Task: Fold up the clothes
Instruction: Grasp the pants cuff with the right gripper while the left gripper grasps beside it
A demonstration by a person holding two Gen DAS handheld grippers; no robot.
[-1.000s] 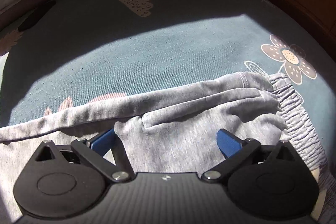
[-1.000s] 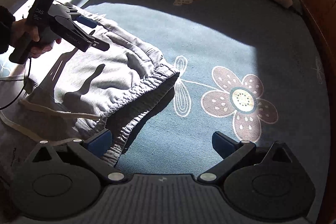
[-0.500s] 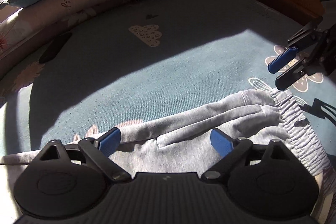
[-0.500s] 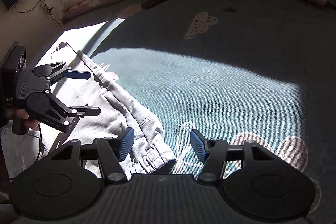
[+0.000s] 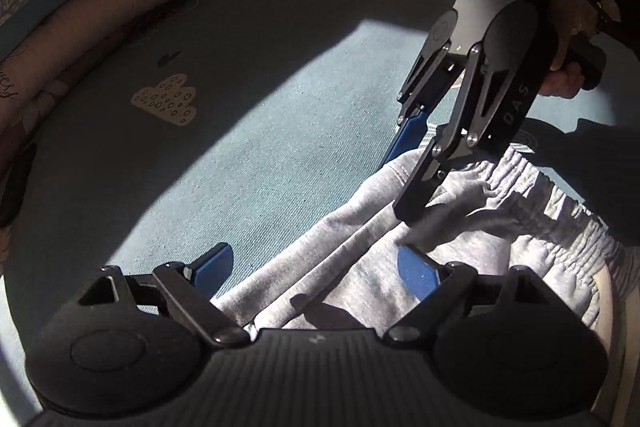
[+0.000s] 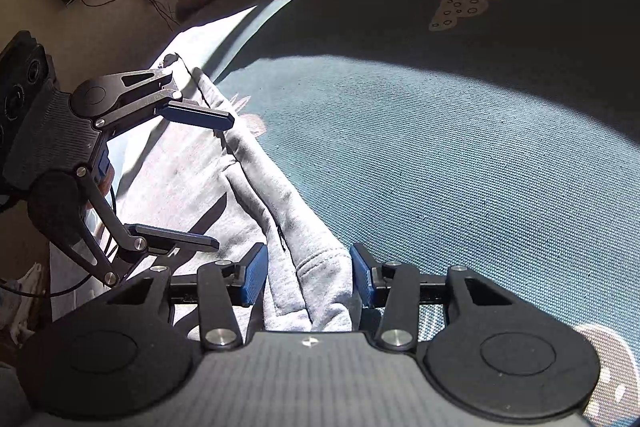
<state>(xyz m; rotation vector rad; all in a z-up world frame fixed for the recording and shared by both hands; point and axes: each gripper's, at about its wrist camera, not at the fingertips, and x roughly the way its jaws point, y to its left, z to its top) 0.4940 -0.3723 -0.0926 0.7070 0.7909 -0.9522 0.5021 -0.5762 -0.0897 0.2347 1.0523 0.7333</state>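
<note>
The grey sweatpants [image 6: 224, 187] lay along the sunlit near edge of the teal bedsheet [image 6: 460, 167], waistband end under the right gripper [image 6: 308, 277]. Its jaws had just been closing around a bunched corner of the fabric, pads beside it but not yet clearly pinching. The left gripper [image 5: 316, 269] stood wide open over the leg seam, holding nothing. The grasping step was in hand; next both needed firm pinches before lifting to fold

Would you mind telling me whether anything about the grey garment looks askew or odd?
The grey garment lies rumpled on the bed sheet, its upper edge bunched into long ridges and its elastic waistband gathered unevenly. No damage shows.
</note>
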